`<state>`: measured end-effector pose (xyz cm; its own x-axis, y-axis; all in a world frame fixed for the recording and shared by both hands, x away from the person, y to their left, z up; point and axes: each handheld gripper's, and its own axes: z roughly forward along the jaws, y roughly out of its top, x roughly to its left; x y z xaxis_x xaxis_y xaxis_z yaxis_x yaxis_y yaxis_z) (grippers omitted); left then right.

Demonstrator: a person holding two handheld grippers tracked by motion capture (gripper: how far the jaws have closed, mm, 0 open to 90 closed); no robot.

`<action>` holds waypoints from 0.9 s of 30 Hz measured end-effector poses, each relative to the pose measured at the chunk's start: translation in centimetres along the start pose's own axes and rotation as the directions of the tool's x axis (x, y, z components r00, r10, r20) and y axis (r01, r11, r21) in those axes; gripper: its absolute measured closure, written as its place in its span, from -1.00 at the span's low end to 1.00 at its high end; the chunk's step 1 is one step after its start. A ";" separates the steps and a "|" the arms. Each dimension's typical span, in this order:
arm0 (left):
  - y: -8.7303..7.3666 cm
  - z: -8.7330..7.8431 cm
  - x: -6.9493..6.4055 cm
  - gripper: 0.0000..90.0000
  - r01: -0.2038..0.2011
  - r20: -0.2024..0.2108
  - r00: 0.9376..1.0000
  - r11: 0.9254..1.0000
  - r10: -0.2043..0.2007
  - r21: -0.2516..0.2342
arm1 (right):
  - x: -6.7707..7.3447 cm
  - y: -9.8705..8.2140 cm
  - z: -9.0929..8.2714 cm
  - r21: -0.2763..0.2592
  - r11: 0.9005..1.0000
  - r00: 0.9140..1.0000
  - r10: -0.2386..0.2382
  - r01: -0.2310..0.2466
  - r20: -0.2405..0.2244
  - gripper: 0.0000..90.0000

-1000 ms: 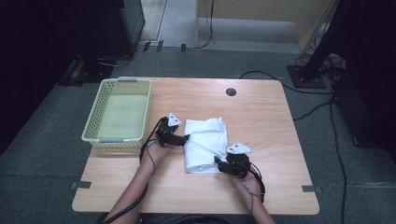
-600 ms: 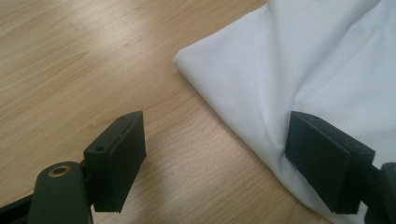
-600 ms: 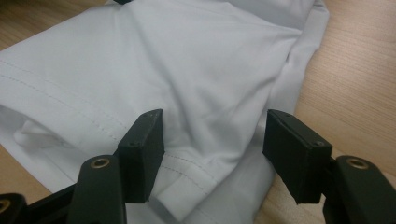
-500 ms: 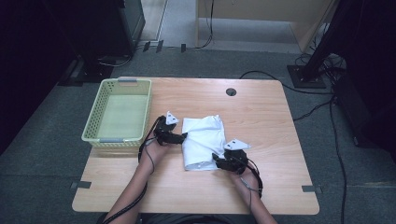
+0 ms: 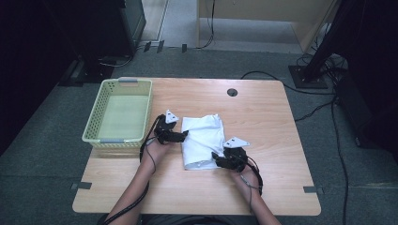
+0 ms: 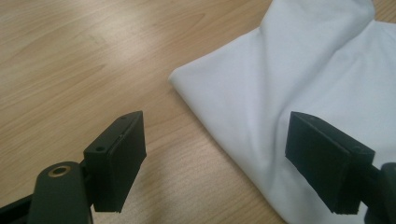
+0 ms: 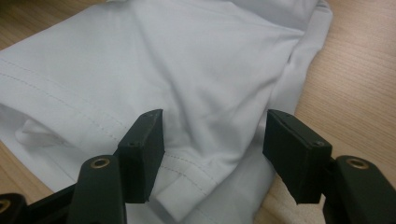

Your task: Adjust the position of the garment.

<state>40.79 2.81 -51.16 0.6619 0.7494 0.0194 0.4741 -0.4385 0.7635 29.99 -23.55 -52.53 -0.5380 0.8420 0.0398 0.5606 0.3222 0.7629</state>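
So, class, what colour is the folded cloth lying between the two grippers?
White: the folded cloth shows best in the right gripper view.

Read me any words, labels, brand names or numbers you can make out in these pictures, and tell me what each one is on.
None: no readable text.
The white folded garment shows plain fabric and stitched hems, with no label or print.
The green basket, the wooden table and both grippers' black jaws carry no markings.
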 end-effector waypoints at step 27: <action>1.2 0.5 1.3 -0.53 0.049 0.004 0.999 0.999 -0.048 -0.025 | -0.1 1.1 1.3 -0.005 1.000 1.000 -0.014 0.014 -0.016 -0.14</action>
<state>42.52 2.99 -50.57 0.6402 0.7679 -0.0200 0.4911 -0.3891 0.7794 31.46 -22.74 -52.55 -0.5556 0.8305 0.0396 0.5498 0.3313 0.7668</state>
